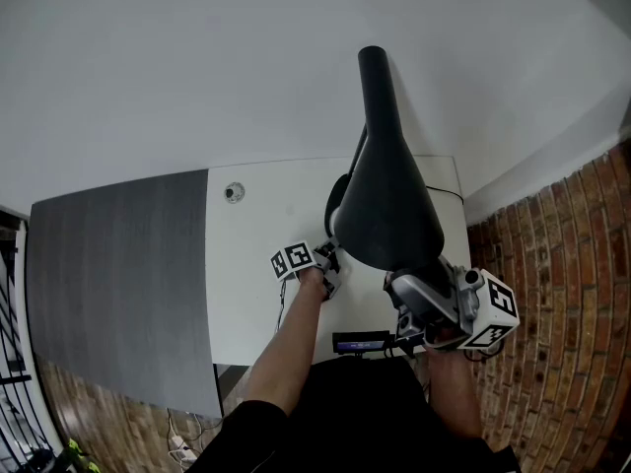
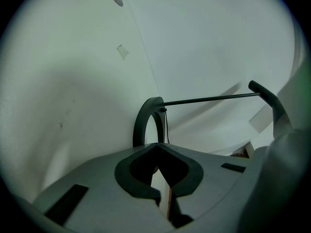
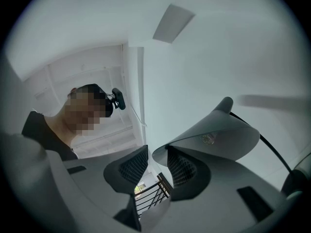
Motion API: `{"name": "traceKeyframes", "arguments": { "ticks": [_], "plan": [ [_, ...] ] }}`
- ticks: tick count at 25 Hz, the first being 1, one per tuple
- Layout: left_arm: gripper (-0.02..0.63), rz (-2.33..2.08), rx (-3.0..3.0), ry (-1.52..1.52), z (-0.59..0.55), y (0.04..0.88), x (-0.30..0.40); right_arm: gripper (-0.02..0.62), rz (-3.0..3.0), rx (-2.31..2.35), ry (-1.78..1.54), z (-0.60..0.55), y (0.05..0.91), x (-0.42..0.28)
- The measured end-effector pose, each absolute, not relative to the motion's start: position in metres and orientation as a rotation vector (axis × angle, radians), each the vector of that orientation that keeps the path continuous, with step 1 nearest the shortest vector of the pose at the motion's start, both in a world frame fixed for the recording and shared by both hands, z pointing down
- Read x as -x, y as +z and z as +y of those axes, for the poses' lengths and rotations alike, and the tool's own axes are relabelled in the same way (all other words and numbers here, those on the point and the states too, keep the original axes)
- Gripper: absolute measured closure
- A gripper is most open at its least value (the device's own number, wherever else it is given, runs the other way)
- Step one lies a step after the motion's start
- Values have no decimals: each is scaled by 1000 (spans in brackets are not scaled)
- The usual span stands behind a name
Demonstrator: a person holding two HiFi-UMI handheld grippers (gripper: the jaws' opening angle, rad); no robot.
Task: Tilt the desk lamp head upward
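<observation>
Where the white desk (image 1: 256,294) meets a dark grey panel (image 1: 118,284) on its 9 o'clock side, a small round hole cover (image 1: 234,192) sits near the desk's 11 o'clock corner. The left claw (image 2: 155,147) points down at the desk. Its tips are together with nothing between them, right at the near edge of the lamp's ring base (image 2: 140,125). A thin rod (image 2: 209,99) runs from the ring toward 3 o'clock. The black lamp shade (image 1: 389,205) hangs over the desk's right half, neck toward 12 o'clock and wide mouth toward 6 o'clock. At the shade's 5 o'clock, the right claw (image 3: 156,161) stands narrowly apart. The shade's rim lies between its tips, close against the right-hand pad with a gap to the other. Brick floor (image 1: 562,264) shows at 3 o'clock.
</observation>
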State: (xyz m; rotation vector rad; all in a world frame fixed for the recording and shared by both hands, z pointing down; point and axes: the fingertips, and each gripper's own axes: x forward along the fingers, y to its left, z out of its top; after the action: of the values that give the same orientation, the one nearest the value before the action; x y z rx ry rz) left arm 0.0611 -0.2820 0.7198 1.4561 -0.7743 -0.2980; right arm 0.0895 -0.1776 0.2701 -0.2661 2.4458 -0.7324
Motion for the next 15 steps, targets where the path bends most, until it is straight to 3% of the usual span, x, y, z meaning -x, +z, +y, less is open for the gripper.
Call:
{"name": "traceKeyframes", "arguments": {
  "ticks": [15],
  "plan": [
    [597,-774,-1455,-299,-281,719,-61,465,2454,284,-716,-177,266,-89]
  ]
}}
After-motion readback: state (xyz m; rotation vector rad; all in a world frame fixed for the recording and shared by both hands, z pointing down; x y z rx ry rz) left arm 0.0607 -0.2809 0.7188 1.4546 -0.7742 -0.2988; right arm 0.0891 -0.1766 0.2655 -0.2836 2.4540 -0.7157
